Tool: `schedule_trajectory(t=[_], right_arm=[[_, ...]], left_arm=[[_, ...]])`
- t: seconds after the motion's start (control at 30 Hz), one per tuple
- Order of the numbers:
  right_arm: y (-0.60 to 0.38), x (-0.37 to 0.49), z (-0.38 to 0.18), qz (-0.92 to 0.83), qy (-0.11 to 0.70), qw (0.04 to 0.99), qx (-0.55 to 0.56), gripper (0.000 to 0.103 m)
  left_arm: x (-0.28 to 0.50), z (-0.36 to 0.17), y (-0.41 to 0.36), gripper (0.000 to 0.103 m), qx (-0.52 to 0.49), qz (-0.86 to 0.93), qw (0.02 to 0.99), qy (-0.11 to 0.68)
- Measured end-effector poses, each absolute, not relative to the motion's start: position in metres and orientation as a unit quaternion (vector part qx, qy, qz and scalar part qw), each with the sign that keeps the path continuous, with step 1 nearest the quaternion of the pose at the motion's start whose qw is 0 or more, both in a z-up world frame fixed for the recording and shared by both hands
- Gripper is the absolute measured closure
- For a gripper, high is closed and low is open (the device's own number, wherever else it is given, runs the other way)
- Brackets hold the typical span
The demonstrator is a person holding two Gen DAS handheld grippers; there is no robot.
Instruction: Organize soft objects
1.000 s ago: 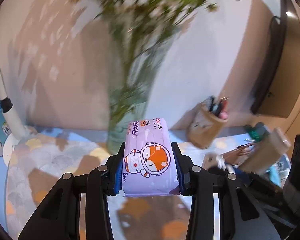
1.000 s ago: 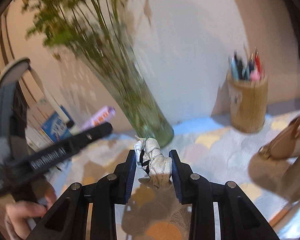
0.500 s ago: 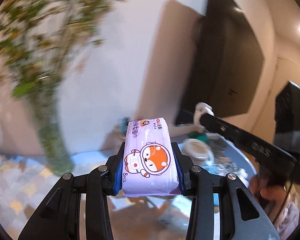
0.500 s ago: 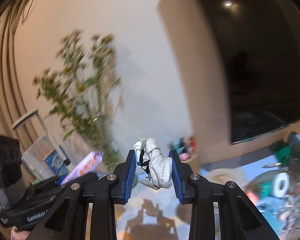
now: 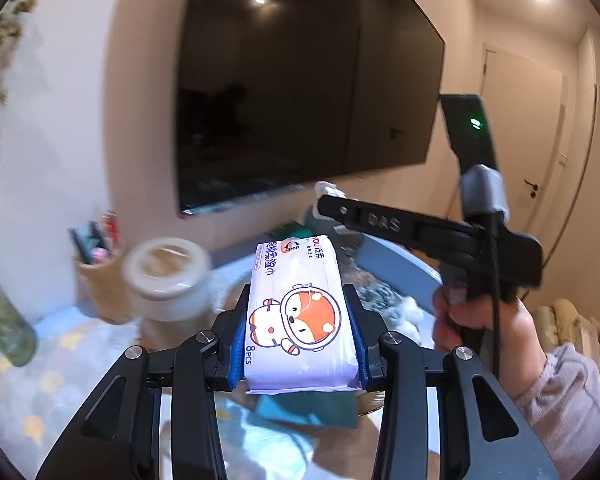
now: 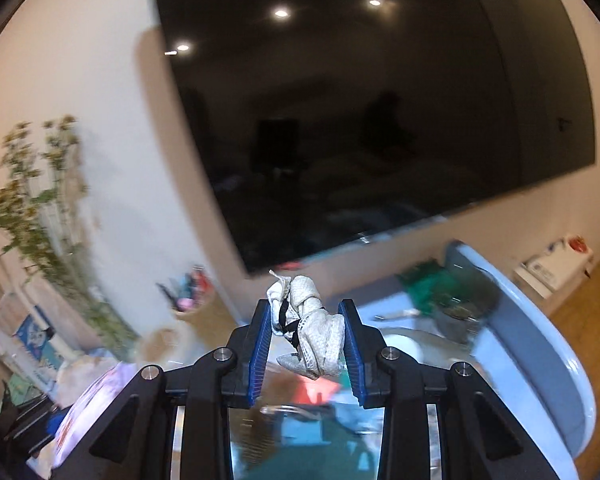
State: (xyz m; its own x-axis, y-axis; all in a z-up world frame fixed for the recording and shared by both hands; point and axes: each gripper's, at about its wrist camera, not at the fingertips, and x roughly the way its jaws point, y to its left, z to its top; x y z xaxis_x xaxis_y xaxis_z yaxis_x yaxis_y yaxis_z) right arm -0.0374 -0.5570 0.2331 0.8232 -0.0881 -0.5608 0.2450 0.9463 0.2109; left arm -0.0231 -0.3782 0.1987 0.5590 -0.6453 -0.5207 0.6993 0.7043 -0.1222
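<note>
My left gripper (image 5: 296, 304) is shut on a purple pack of wipes (image 5: 298, 320) printed with an orange cartoon fox; the blue pads press its long sides. A crumpled white mesh cloth (image 6: 312, 328) with a black cord sits pinched in my right gripper (image 6: 306, 316), which is shut on it. In the left wrist view the right gripper (image 5: 332, 208) shows from the side at the right, held by a hand (image 5: 484, 324), the white cloth (image 5: 328, 190) sticking out of its tip. The wipes pack (image 6: 88, 408) appears blurred at the lower left of the right wrist view.
A big dark screen (image 5: 300, 88) hangs on the wall ahead. Below lie a cluttered table with a pen holder (image 5: 98, 276), a lidded white jar (image 5: 168, 280), a glass vase with green stems (image 5: 4, 324) and a pale blue tub (image 6: 540, 344) at the right.
Both grippers have swung to the right, away from the vase and toward the screen and the blue tub. Each keeps the same hold on its object.
</note>
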Motion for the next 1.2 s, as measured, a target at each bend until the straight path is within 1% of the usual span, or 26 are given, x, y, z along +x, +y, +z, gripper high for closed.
schedule_trajectory(t=[0.23,0.43,0.47,0.53,0.57,0.6,0.63,0.73,0.97,1.1,1.2], right_arm=[[-0.616,-0.033,0.196,-0.136,0.313,0.925,0.170,0.070],[-0.640,-0.021,0.164,-0.169,0.356,0.902,0.174,0.068],[-0.643,-0.020,0.159,-0.166,0.361,0.901,0.175,0.068],[-0.644,-0.017,0.151,-0.163,0.372,0.896,0.179,0.059],[-0.644,-0.015,0.149,-0.170,0.380,0.891,0.179,0.044],[-0.645,-0.014,0.146,-0.180,0.385,0.887,0.179,0.031],[-0.645,-0.015,0.147,-0.187,0.383,0.887,0.178,0.028],[-0.647,-0.021,0.151,-0.188,0.374,0.888,0.190,0.026],[-0.638,-0.035,0.181,-0.186,0.360,0.890,0.210,0.026],[-0.607,-0.045,0.222,-0.167,0.340,0.906,0.190,0.026],[-0.571,-0.050,0.256,-0.147,0.322,0.920,0.169,0.026]], left_arm=[[-0.012,0.157,-0.424,0.065,0.064,-0.403,0.865,0.291],[0.005,0.119,-0.449,0.063,0.073,-0.424,0.839,0.334],[0.008,0.113,-0.452,0.060,0.072,-0.426,0.833,0.345],[0.009,0.110,-0.456,0.045,0.073,-0.425,0.828,0.358],[0.008,0.112,-0.458,0.039,0.074,-0.425,0.828,0.359],[0.005,0.114,-0.459,0.027,0.078,-0.421,0.832,0.352],[0.002,0.116,-0.457,0.023,0.085,-0.415,0.839,0.341],[-0.008,0.127,-0.451,0.016,0.108,-0.410,0.850,0.312],[-0.019,0.165,-0.425,0.016,0.088,-0.413,0.853,0.307],[-0.027,0.197,-0.387,0.016,0.062,-0.396,0.866,0.298],[-0.025,0.220,-0.348,0.015,0.054,-0.349,0.887,0.298]])
